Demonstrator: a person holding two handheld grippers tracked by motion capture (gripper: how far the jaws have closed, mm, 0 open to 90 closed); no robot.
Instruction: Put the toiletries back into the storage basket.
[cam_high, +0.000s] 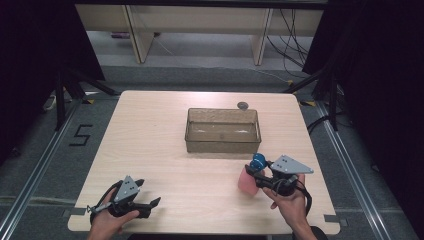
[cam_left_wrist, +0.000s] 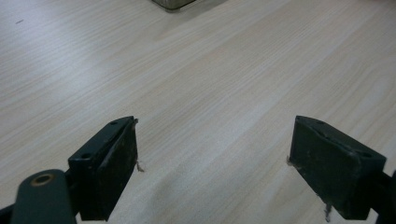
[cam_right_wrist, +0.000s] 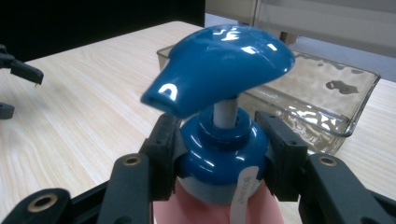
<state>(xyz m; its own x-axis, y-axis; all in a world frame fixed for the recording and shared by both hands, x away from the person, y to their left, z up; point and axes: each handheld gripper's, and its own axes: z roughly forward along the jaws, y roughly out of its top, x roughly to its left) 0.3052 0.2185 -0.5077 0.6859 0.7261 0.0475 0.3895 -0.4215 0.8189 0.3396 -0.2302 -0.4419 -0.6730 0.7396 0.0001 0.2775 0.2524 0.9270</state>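
Down at the table's (cam_high: 165, 145) seven o'clock corner, the left gripper (cam_high: 155, 201) rests low over the wood in the person's left hand (cam_high: 107, 222), its tips aimed toward three o'clock; in the left gripper view its two black jaws stand wide apart with bare tabletop between them, holding nothing, and a corner of the tray peeks in at twelve o'clock. Moving toward the middle, the clear plastic tray (cam_high: 222, 145) sits just past the table's centre, toward one o'clock, with a small dark round object (cam_high: 243, 105) just beyond its far right corner at the table's far edge. Further right, at about five o'clock on the table, the right gripper (cam_high: 254, 173) is held in the person's right hand (cam_high: 290, 202) and points toward nine o'clock — its jaws are clamped on the pump bottle (cam_high: 248, 180), a pink bottle with a blue pump head. In the right gripper view the two pads press on either side of the bottle's round blue collar (cam_right_wrist: 219, 156), at nine and three o'clock of it, while the blue nozzle head (cam_right_wrist: 219, 65) rises above them at twelve o'clock and the pink body drops below at six. The bottle stands upright, near the tray's front right corner but apart from it, and well apart from the left gripper.
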